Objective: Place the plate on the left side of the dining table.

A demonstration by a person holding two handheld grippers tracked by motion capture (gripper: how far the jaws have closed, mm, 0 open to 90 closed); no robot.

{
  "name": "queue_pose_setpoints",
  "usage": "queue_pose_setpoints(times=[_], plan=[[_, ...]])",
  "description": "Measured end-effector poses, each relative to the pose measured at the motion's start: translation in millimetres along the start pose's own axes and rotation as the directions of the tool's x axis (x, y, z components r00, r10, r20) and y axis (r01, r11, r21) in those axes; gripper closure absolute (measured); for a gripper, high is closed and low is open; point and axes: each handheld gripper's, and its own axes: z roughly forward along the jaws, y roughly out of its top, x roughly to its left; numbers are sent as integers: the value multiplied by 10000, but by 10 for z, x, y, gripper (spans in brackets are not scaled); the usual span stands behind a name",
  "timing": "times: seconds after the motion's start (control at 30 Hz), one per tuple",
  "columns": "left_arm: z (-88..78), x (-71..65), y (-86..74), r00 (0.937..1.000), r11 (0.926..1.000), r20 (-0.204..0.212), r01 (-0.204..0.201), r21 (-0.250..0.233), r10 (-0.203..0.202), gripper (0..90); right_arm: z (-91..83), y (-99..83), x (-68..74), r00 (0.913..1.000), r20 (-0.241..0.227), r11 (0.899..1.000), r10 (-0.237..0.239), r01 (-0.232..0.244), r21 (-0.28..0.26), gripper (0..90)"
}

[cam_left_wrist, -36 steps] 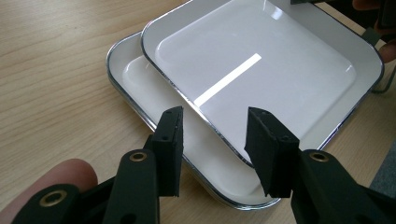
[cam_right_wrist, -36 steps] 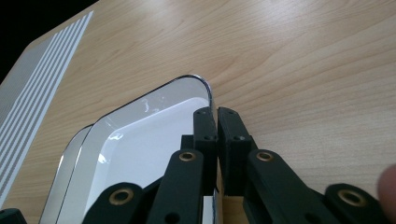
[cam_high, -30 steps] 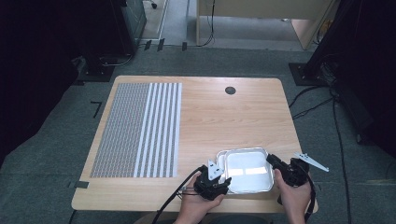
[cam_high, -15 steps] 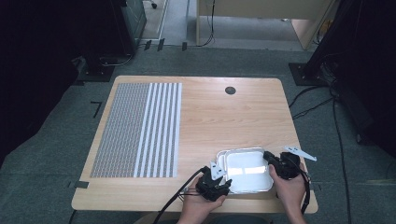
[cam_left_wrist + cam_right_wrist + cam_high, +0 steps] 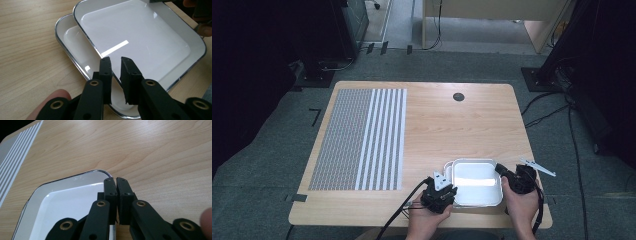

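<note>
Two white trays with silver rims lie stacked near the front edge of the wooden table (image 5: 452, 125), the upper tray (image 5: 140, 37) shifted so that the lower tray (image 5: 75, 47) shows at one side. We hold the left gripper (image 5: 116, 61) over the upper tray's rim; its jaws have just been closing, a narrow gap remains, and we cannot tell if the pads press the rim. Our right gripper (image 5: 116, 180) is clenched on the far rim of the upper tray. Farther left lies a striped mat (image 5: 362, 137)
</note>
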Motion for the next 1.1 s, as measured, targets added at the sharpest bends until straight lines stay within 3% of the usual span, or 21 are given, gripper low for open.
queue_pose_setpoints(times=[0.13, 0.33, 0.4, 0.43, 0.53, 0.8, 0.97, 1.1], plan=[[38, 27, -16, 9997, 9996, 62, 255, 111, -256, 771, -8, -12, 20, 10000, -5, 10000, 13, -13, -77, 884], [85, -41, -17, 9961, 9962, 346, 802, 336, -813, 607, -25, -32, -9, 9993, 234, 9994, 277, -273, -200, 894], [98, -42, -23, 9943, 9944, 394, 973, 416, -990, 617, -30, -39, -7, 9995, 189, 9994, 258, -254, -233, 893], [108, -3, -25, 9877, 9886, 513, 1459, 366, -1476, 642, -34, -41, -3, 9995, 225, 9995, 202, -196, -266, 893], [97, 58, -16, 9817, 9830, 520, 1827, 169, -1833, 713, -33, -44, -11, 9998, 122, 9996, 152, -149, -223, 893], [123, 21, 6, 9888, 9881, 220, 1467, 469, -1478, 767, -50, -51, 19, 9994, 324, 9990, -133, 146, -415, 893], [73, 41, 77, 9928, 9900, 152, 1175, 785, -1190, 777, -80, -50, 50, 9996, 271, 9988, -68, 81, -491, 894], [-4, 81, 117, 9941, 9914, 58, 1072, 747, -1079, 783, -96, -22, 108, 9999, 132, 9990, 60, -54, -439, 895]])
